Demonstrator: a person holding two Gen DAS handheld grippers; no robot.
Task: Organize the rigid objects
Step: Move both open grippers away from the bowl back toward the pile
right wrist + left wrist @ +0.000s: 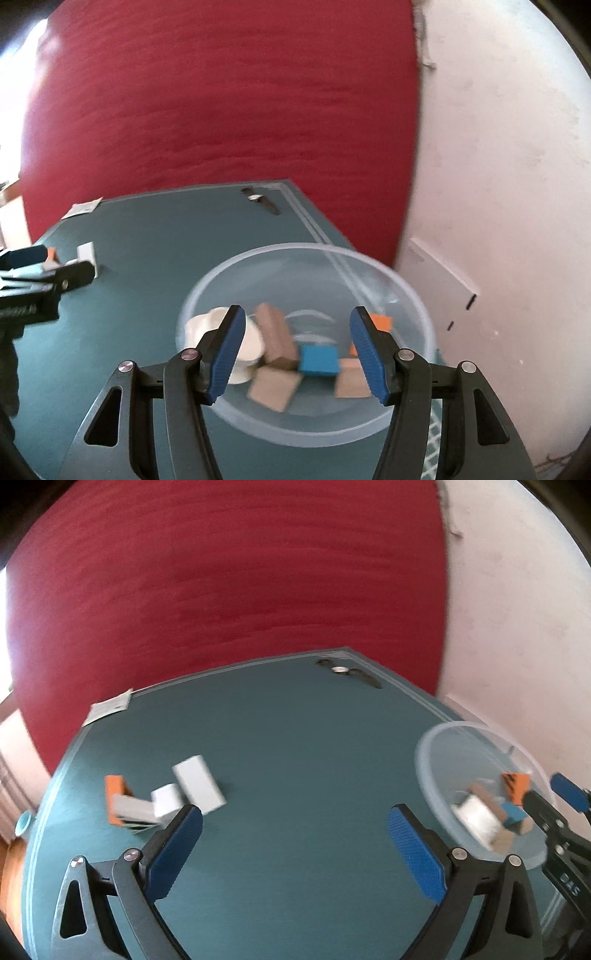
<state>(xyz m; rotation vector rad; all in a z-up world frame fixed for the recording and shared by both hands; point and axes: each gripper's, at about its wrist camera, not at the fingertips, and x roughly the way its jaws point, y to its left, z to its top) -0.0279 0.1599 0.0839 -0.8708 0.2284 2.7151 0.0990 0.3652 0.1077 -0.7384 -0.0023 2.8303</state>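
Jaws, both pairs: spread wide, holding nothing. Left gripper (pixel 294 825) hangs over bare teal desk (pixel 295 746); right gripper (pixel 297 334) hangs above the clear bowl (pixel 417 299).

Risks, as judged from here:
- Bowl sits near the desk's right edge; a knock from the right gripper could push it off, being light plastic.
- Contents already lie heaped; another piece dropped from height may bounce out or tip the pile.
- Loose group at left lies touching or overlapping, so a wide grasp may catch two at once or scatter them toward the near-left edge.
- Motion blur in both views suggests fast movement, which would worsen aim.

Items in bowl: blue block (pixel 318 361), tan wooden blocks (pixel 276 338), orange piece (pixel 381 322), white round object (pixel 246 345).

Items still on desk, left side: white box (pixel 199 784), smaller white block (pixel 168 800), grey piece (pixel 133 808) against an orange block (pixel 117 786).

Not part of the sorting, apparently: wristwatch (pixel 341 670) at the far corner, paper slip (pixel 107 707) at the far-left edge.
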